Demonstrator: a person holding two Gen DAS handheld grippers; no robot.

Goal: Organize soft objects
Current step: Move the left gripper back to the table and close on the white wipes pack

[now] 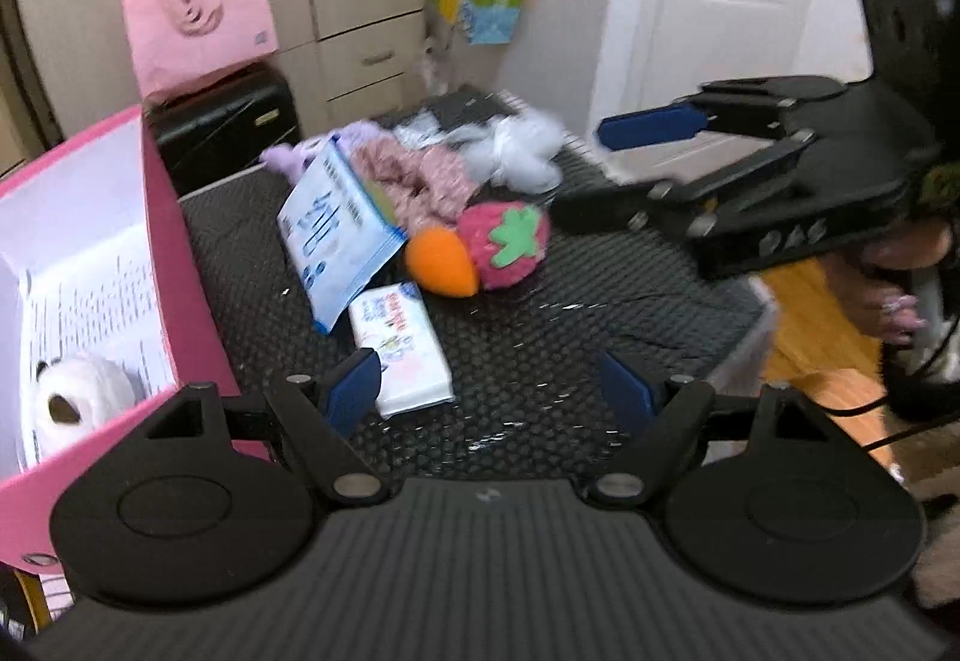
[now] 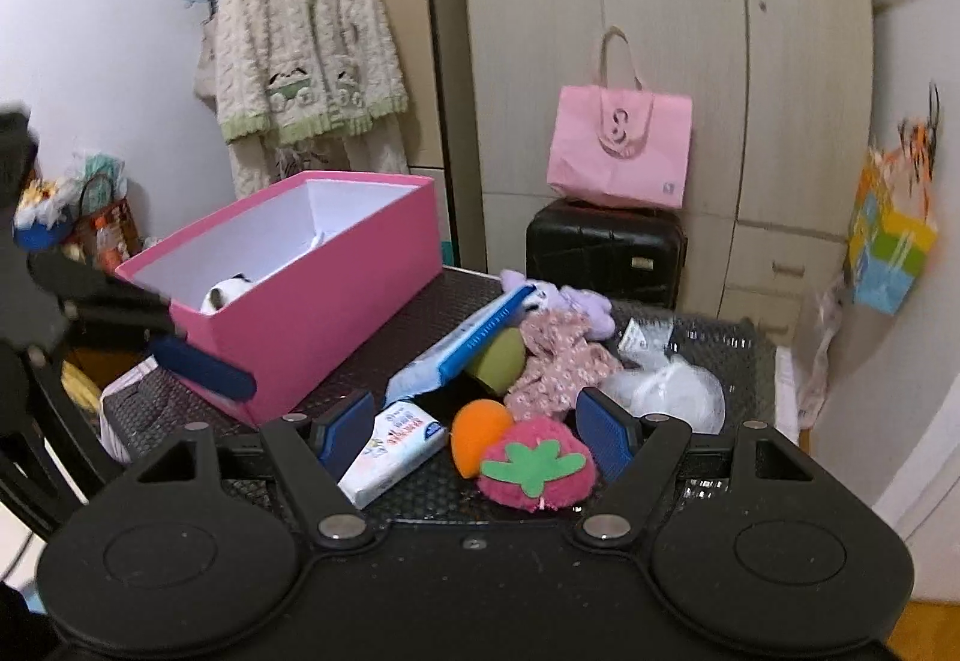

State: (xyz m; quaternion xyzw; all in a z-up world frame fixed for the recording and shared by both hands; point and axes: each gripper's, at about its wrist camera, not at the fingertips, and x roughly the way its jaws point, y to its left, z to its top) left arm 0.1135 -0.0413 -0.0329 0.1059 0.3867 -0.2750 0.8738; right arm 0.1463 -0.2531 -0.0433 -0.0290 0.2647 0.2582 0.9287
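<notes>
A pink box (image 1: 174,265) (image 2: 312,301) stands on the black mat with a white plush (image 1: 78,397) (image 2: 225,292) inside. On the mat lie a strawberry plush (image 1: 507,244) (image 2: 537,466), an orange plush (image 1: 441,262) (image 2: 477,430), a small tissue pack (image 1: 402,349) (image 2: 393,451), a large blue wipes pack (image 1: 333,235) (image 2: 462,355), a pink floral cloth (image 1: 420,181) (image 2: 558,361), a purple plush (image 2: 576,301) and a white soft item (image 1: 522,153) (image 2: 672,388). My left gripper (image 1: 489,391) is open and empty above the mat. My right gripper (image 2: 474,433) is open, its fingers either side of the orange and strawberry plushes.
A black suitcase (image 2: 606,253) with a pink bag (image 2: 621,150) on it stands behind the table. Wardrobes line the back wall. A white door (image 1: 720,0) is at the right. A fleece jacket (image 2: 306,42) hangs at the left. The table edge (image 1: 750,337) drops to a wooden floor.
</notes>
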